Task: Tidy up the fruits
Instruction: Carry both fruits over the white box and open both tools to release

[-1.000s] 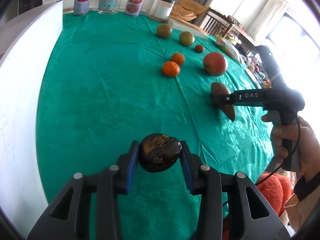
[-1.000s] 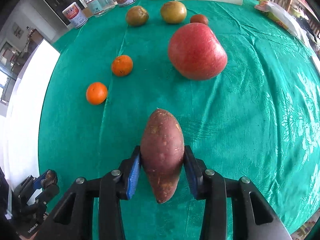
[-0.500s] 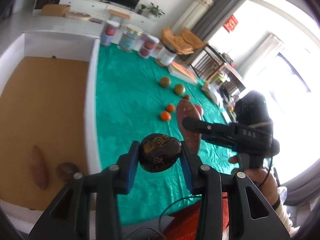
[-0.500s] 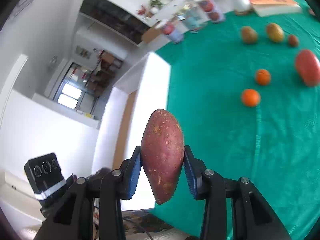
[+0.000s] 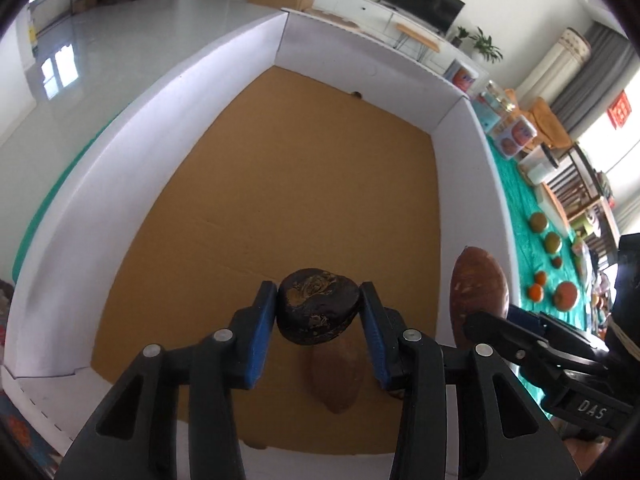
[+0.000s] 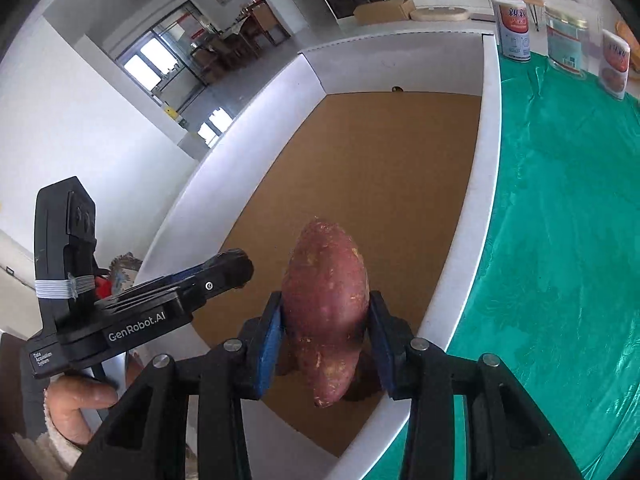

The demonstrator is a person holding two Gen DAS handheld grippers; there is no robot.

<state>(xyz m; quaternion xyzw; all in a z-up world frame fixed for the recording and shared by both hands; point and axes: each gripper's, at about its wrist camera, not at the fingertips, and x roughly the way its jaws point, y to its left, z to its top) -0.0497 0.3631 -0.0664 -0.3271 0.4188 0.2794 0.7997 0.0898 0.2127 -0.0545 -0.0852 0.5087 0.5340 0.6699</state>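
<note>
My left gripper (image 5: 319,312) is shut on a dark wrinkled round fruit (image 5: 318,310) and holds it above the brown floor of a white-walled box (image 5: 224,88). A sweet potato (image 5: 338,376) lies on the box floor just beneath it. My right gripper (image 6: 325,330) is shut on a reddish sweet potato (image 6: 325,308) and holds it over the box's near right corner; that potato also shows in the left wrist view (image 5: 479,284). The left gripper shows in the right wrist view (image 6: 224,270) to the left of it.
The green tablecloth (image 6: 568,208) lies right of the box (image 6: 490,152). On it are two oranges (image 5: 536,292), a red apple (image 5: 566,295), brownish-green fruits (image 5: 538,222), and cans and jars (image 6: 516,32) at the far edge. A person's hand (image 6: 76,404) holds the left gripper.
Both grippers have swung left from above the green cloth to above the box, each still holding its item. The right gripper now sits close beside the left one.
</note>
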